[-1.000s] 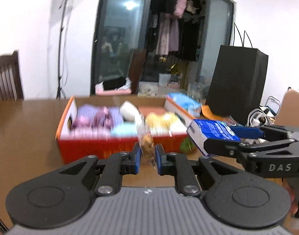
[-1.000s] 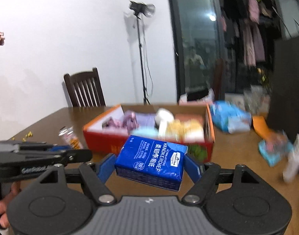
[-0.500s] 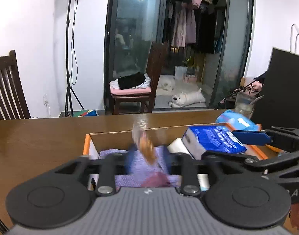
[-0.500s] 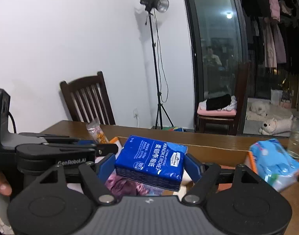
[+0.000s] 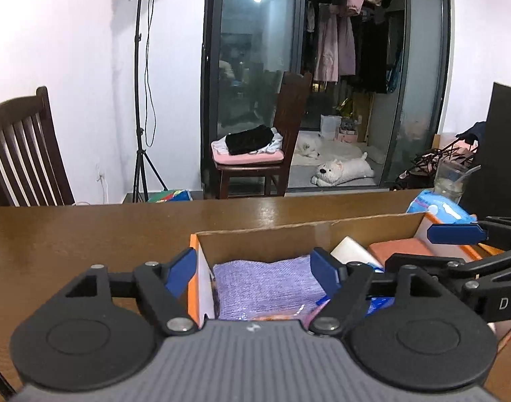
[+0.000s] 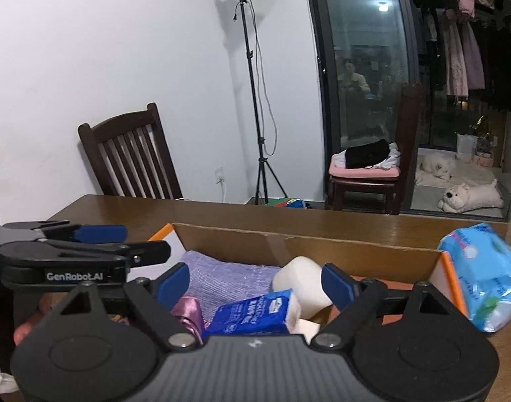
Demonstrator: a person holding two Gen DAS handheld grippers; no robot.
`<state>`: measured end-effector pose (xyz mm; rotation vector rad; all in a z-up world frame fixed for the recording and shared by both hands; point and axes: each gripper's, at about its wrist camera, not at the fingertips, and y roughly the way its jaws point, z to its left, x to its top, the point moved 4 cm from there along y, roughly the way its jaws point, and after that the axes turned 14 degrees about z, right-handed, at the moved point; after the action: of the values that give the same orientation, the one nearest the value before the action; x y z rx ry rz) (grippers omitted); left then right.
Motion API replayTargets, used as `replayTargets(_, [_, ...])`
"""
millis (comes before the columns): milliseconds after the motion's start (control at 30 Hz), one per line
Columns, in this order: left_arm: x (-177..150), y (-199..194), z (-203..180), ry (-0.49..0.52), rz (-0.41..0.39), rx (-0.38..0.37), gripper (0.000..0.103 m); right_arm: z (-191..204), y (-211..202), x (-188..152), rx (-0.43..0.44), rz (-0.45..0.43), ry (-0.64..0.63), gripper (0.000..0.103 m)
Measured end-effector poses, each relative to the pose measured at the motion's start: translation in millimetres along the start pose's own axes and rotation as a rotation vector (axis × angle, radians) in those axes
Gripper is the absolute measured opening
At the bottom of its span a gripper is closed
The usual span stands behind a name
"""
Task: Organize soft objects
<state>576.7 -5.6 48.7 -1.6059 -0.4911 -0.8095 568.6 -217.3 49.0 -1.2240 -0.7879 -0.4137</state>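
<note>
The left hand-held gripper (image 5: 252, 268) hangs over the left end of the box (image 5: 309, 226), its jaws spread wide and holding nothing. Below it lies a purple cloth (image 5: 265, 284), and at 6 o'clock, against the gripper body, a snack bag (image 5: 277, 316) shows only as an orange sliver.

The right hand-held gripper (image 6: 255, 283) is likewise wide open and empty over the box (image 6: 356, 251). The tissue pack (image 6: 252, 315) lies inside the box between its fingers, tilted, touching a white roll (image 6: 302, 279) at its 1 o'clock. A pink ribbon (image 6: 188, 311) sits at the pack's 9 o'clock on the cloth (image 6: 222, 278).

A light-blue wipes pack (image 6: 480, 274) rests on the counter (image 6: 322, 214) just beside the box's right end, at 3 o'clock.
</note>
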Motion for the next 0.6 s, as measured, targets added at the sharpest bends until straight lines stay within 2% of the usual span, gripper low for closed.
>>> replayTargets(200, [-5.1, -49.1, -15.1, 0.018, -0.038, -0.001, 0.082, -1.5, -51.0, -5.9, -0.040, -0.019, -0.017, 0.086])
replayTargets(467, [-35.7, -134.8, -38.6, 0.021, -0.137, 0.012, 0.090, -2.1, -137.7, -34.8, -0.132, -0.058, -0.046, 0.089])
replayTargets(600, [-61.3, -170.6, -48.9, 0.003, -0.239, 0.043, 0.101, 1.2, -179.6, -57.6, -0.154, -0.159, -0.045, 0.095])
